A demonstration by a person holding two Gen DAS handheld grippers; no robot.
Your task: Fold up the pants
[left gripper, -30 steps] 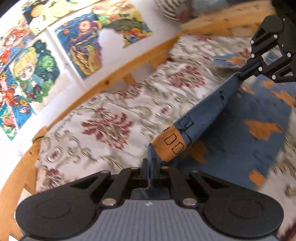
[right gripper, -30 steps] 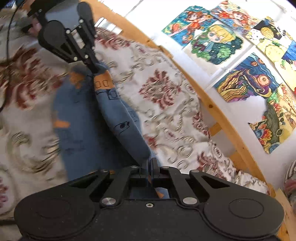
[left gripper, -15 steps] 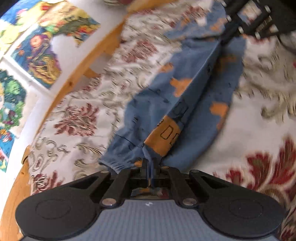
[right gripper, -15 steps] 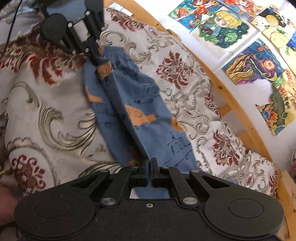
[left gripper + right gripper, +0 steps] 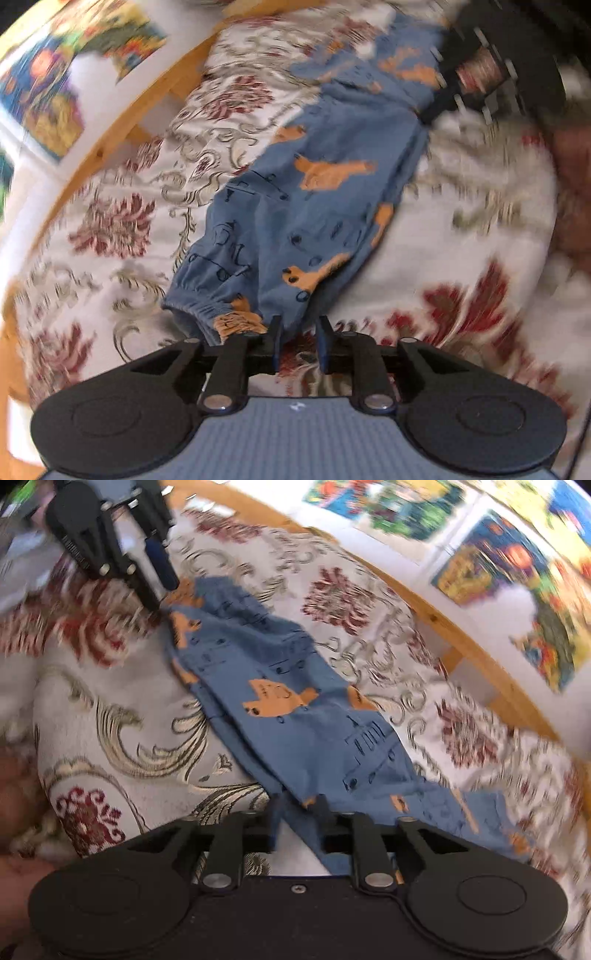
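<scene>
Blue pants [image 5: 317, 206] with orange animal prints lie folded lengthwise on the floral bedspread [image 5: 443, 236]. They also show in the right wrist view [image 5: 295, 709]. My left gripper [image 5: 298, 332] is open just off the cuff end, with nothing between its fingers. It also shows in the right wrist view [image 5: 157, 576] at the far end of the pants. My right gripper [image 5: 298, 812] is open, with the waist end of the pants lying between its fingers. It shows blurred in the left wrist view [image 5: 439, 107] at the far end.
A wooden bed rail [image 5: 122, 110] runs along the wall side of the bedspread and shows in the right wrist view [image 5: 461, 627]. Colourful drawings [image 5: 498, 565] hang on the white wall behind it. A hand [image 5: 576, 192] is at the right edge.
Both grippers lowered the pants onto the bedspread and opened, letting go of the cloth. The pants went from hanging stretched between the grippers to lying flat.
</scene>
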